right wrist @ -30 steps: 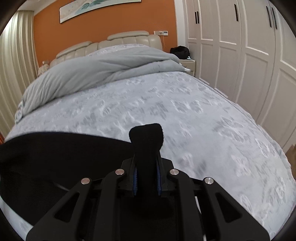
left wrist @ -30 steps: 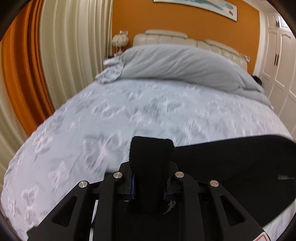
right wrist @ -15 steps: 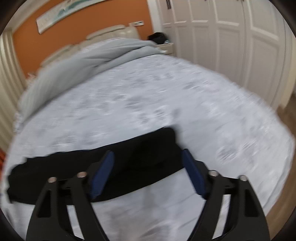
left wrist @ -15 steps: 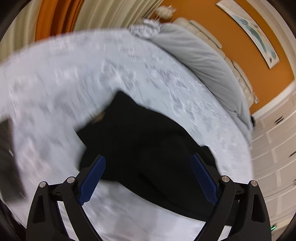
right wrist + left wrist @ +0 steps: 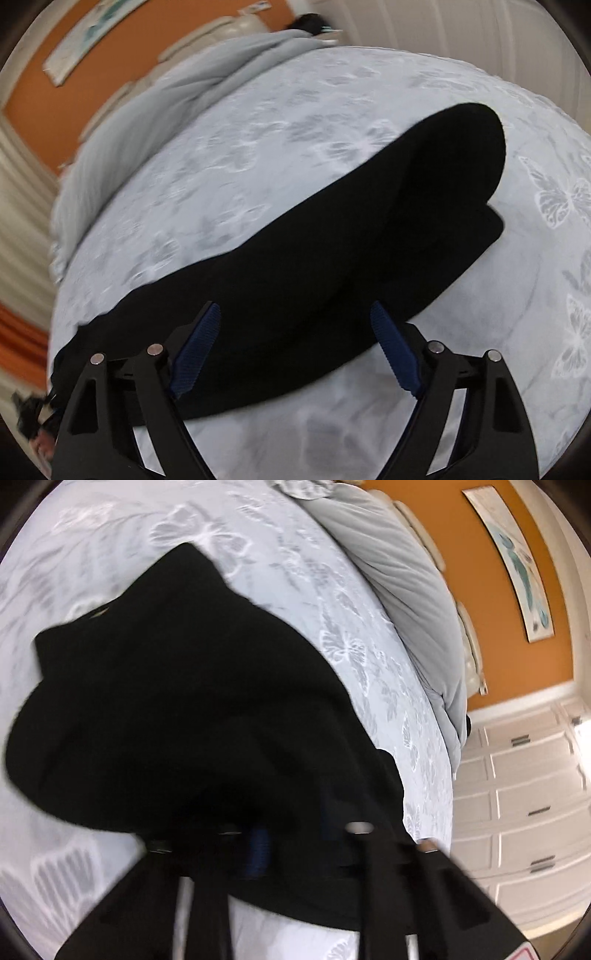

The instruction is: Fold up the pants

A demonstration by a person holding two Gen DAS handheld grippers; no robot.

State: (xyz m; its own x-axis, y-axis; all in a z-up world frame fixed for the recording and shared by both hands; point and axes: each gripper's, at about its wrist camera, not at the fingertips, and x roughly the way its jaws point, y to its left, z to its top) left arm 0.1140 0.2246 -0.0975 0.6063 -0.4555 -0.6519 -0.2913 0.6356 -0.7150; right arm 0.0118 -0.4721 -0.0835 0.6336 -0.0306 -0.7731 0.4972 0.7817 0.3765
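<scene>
While the left gripper (image 5: 258, 843) points down at the near edge of the bed (image 5: 388, 686), its jaws are drawn fully together, and the blur and the dark cloth around them hide whether any fabric is pinched between the pads. Black pants (image 5: 177, 701) lie bunched on the butterfly-patterned bedspread right in front of it, spreading from the near edge toward the middle of the bed. Seen from the right wrist, the right gripper (image 5: 295, 347) stands wide, its blue pads (image 5: 393, 349) well apart above the pants (image 5: 332, 258), clamping nothing. From there the garment runs as a long dark band across the near part of the bed (image 5: 258, 155), its rounded end toward the right side. Farther back, a grey duvet (image 5: 177, 99) is heaped along the head of the bed.
</scene>
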